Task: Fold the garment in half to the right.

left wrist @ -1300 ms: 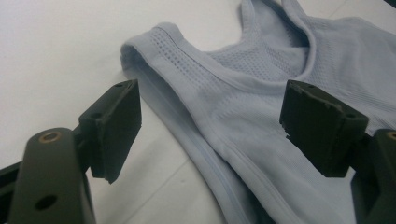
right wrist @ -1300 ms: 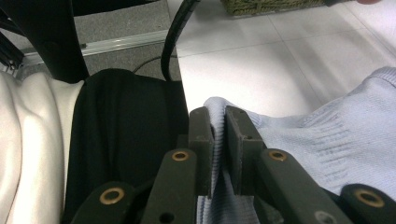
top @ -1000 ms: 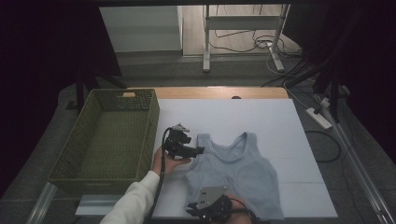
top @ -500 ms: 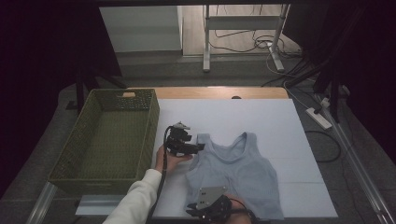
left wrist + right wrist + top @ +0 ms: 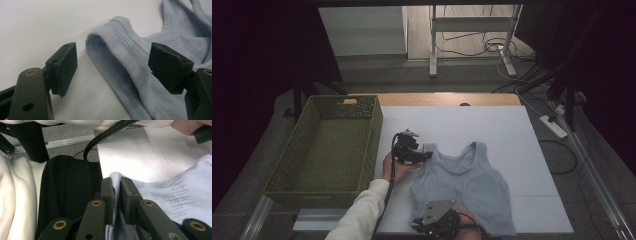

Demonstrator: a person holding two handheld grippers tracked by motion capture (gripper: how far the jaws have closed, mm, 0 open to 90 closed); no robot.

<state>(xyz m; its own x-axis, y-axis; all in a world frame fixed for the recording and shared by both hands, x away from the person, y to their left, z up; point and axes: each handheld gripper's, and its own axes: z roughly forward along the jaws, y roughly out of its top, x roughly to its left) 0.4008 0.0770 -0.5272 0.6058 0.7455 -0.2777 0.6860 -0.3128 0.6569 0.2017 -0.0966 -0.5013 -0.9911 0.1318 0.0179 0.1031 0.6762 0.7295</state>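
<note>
A light blue tank top (image 5: 462,180) lies flat on the white table (image 5: 492,125), its neck toward the far side. My left gripper (image 5: 424,156) is low at the top's left shoulder strap. In the left gripper view the jaws (image 5: 112,57) stand wide open with the strap end (image 5: 117,47) between them, and the pads are off the cloth. My right gripper (image 5: 424,227) is at the table's near edge, shut on the hem of the tank top (image 5: 150,192). A fold of cloth is pinched between its pads (image 5: 117,183).
A green woven basket (image 5: 374,135) stands at the left of the table, close beside the left hand. A light sleeve and a black cable (image 5: 107,135) cross above the right gripper. Cables and a power strip (image 5: 554,125) lie on the floor at the right.
The left gripper has edged slightly down toward the shoulder strap. The right gripper and the tank top have stayed put.
</note>
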